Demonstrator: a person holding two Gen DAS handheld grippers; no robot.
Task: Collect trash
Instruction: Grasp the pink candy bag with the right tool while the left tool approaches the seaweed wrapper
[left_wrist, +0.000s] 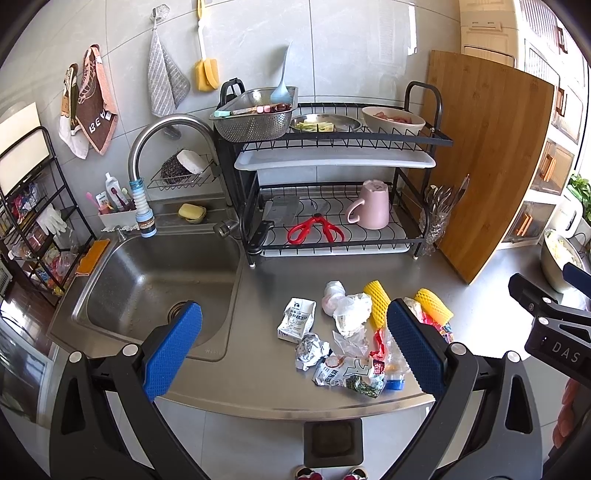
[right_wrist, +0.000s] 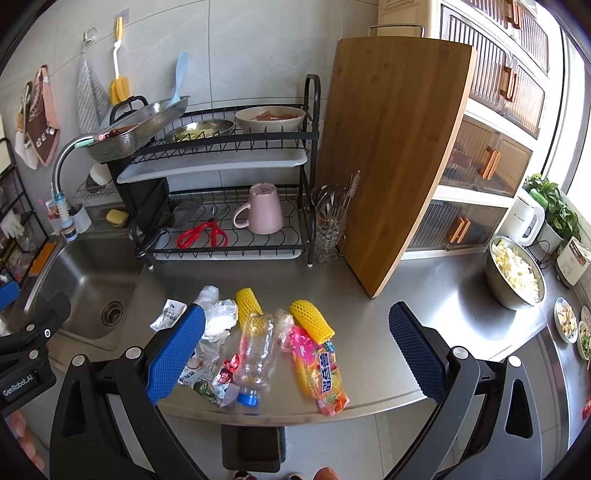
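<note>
Trash lies in a heap near the front edge of the steel counter (left_wrist: 266, 362): a crushed white carton (left_wrist: 296, 319), a foil ball (left_wrist: 310, 350), crumpled white plastic (left_wrist: 351, 310), two yellow foam nets (right_wrist: 248, 302) (right_wrist: 312, 319), a clear bottle with a blue cap (right_wrist: 255, 354), and a bright candy wrapper (right_wrist: 325, 380). My left gripper (left_wrist: 295, 347) hangs open above the heap's left part. My right gripper (right_wrist: 295, 350) is open too, over the bottle and wrapper. Nothing is held. A dark bin (right_wrist: 251, 446) sits on the floor below the counter edge.
A sink (left_wrist: 155, 280) lies left of the trash. Behind it stands a black dish rack (left_wrist: 332, 206) with a pink mug and red scissors. A wooden cutting board (right_wrist: 391, 155) leans on the wall. A steel bowl of food (right_wrist: 515, 273) sits far right.
</note>
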